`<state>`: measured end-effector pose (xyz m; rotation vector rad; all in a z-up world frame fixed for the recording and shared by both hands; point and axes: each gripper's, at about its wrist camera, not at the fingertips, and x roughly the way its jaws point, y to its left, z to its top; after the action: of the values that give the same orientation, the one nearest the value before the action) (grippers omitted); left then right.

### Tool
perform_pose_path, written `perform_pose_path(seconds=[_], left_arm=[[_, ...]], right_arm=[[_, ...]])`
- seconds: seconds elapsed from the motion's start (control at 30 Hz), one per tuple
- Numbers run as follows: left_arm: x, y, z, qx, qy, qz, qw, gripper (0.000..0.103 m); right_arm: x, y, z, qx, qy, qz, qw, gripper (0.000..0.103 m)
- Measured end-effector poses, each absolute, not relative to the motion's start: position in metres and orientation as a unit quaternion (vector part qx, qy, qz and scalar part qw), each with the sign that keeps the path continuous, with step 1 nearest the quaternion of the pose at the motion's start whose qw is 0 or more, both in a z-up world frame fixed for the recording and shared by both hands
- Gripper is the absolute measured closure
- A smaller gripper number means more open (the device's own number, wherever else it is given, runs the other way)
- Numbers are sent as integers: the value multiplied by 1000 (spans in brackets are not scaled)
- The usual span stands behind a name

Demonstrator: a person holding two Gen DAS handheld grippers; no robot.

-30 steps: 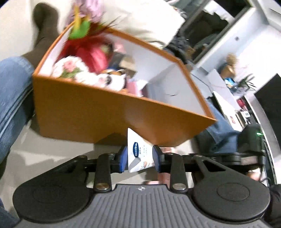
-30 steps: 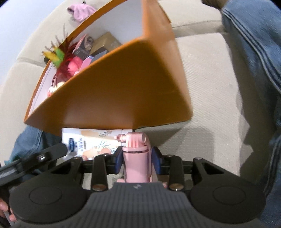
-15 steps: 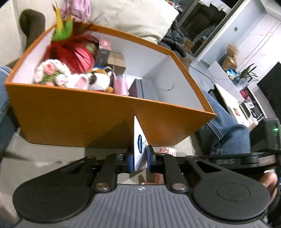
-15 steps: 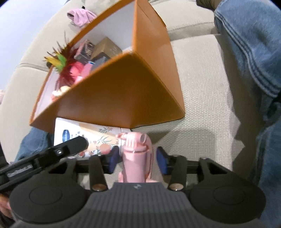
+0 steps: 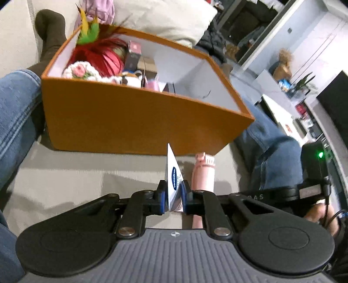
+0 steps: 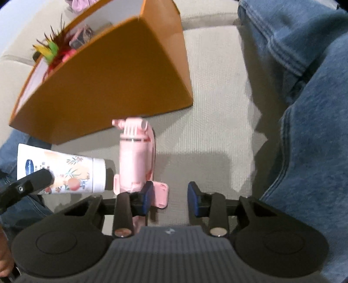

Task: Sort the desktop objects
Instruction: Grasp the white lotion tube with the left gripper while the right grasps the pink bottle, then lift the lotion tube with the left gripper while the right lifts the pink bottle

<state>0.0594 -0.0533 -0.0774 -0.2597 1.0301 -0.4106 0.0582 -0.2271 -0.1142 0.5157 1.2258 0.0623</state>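
My left gripper (image 5: 173, 197) is shut on a white Vaseline tube (image 5: 173, 180), held edge-on just above the beige cushion; the tube also shows in the right wrist view (image 6: 58, 172) with a left finger on it. My right gripper (image 6: 170, 197) is open and empty. A pink handheld device (image 6: 136, 161) lies on the cushion just left of it, against the left pad; it also shows in the left wrist view (image 5: 203, 174). An orange box (image 5: 130, 117) with white inside holds a red feathered toy (image 5: 102, 54), a crocheted flower and small boxes.
Legs in blue jeans (image 6: 308, 108) lie on the right and on the left (image 5: 15, 113), close to the box. A dark socked foot (image 5: 50, 32) and a cream pillow (image 5: 161, 17) sit behind the box. The beige cushion (image 6: 217, 91) lies beside the box.
My right gripper has opened and let go of the pink device, which now lies on the cushion. My left gripper has pulled back from the box, still gripping the tube.
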Motion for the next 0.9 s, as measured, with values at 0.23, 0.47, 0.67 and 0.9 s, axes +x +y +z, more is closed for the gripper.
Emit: perform_pose_path(seconds=[0.23,0.47,0.67,0.9], left_arm=[[59,-66,-86,-91,494,-188,844,88],[58,-61,-89,-98,497,-182,843,88],[61,-51,-93,-124,503,-173,837,87],[60,-47,-86,-124,500,-169,840,87]], right_arm=[[54,-233,-121,284,559,43,778,65],[46,-240,-124,353,534,74,765,85],[43,-230,-111,342,507,87,786,87],[37,-203,-94,264,489,81,828,92]])
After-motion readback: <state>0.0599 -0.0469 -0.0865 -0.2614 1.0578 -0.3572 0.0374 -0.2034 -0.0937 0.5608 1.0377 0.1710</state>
